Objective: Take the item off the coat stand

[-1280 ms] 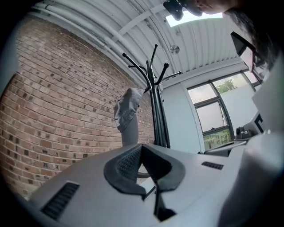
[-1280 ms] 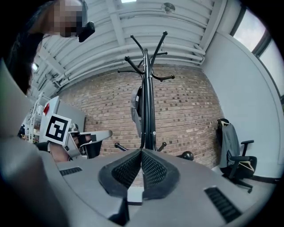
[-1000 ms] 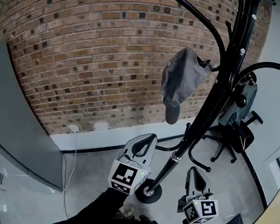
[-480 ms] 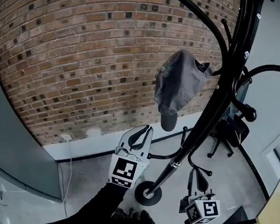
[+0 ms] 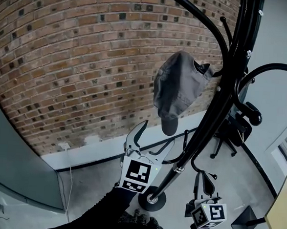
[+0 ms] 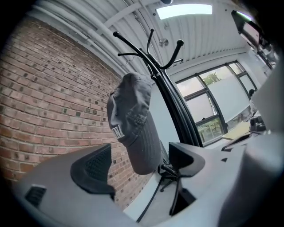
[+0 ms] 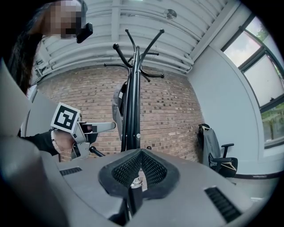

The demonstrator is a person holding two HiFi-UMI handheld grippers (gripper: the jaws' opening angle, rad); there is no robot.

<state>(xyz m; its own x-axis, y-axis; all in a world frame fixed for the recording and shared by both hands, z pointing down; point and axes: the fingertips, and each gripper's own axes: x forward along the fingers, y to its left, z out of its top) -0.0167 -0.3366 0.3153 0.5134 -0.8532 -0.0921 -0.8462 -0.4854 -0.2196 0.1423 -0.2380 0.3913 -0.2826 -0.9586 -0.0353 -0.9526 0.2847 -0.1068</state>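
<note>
**Left gripper raised to cap brim, jaws now spread**

Since a second ago my left gripper (image 5: 155, 136) has risen from beside the stand's lower pole towards the cap (image 5: 177, 89), and its jaws have gone from near-together to wide apart.

Cap: soft grey cloth, stitched panels, stiff rounded brim pointing down, pale lettering on the front. It hangs by its back from a hook on the stand (image 5: 217, 107), against the wall (image 5: 79, 58) of rough red brick.

Stand: glossy black metal tube, its curved hooks ending in ball tips.

Left gripper view: the cap (image 6: 133, 119) hangs ahead with its brim tip dropping into the gap of the left gripper (image 6: 137, 164). The ribbed black pads (image 6: 91, 168) stand clear of the brim on both sides, no contact seen. The stand (image 6: 173, 111) rises just behind the cap.

Right gripper (image 5: 202, 182): held low beside the stand's base, well apart from the cap. In its own view the right gripper (image 7: 140, 170) has its jaws pressed together on nothing, and the stand (image 7: 131, 102) stands ahead.
</note>
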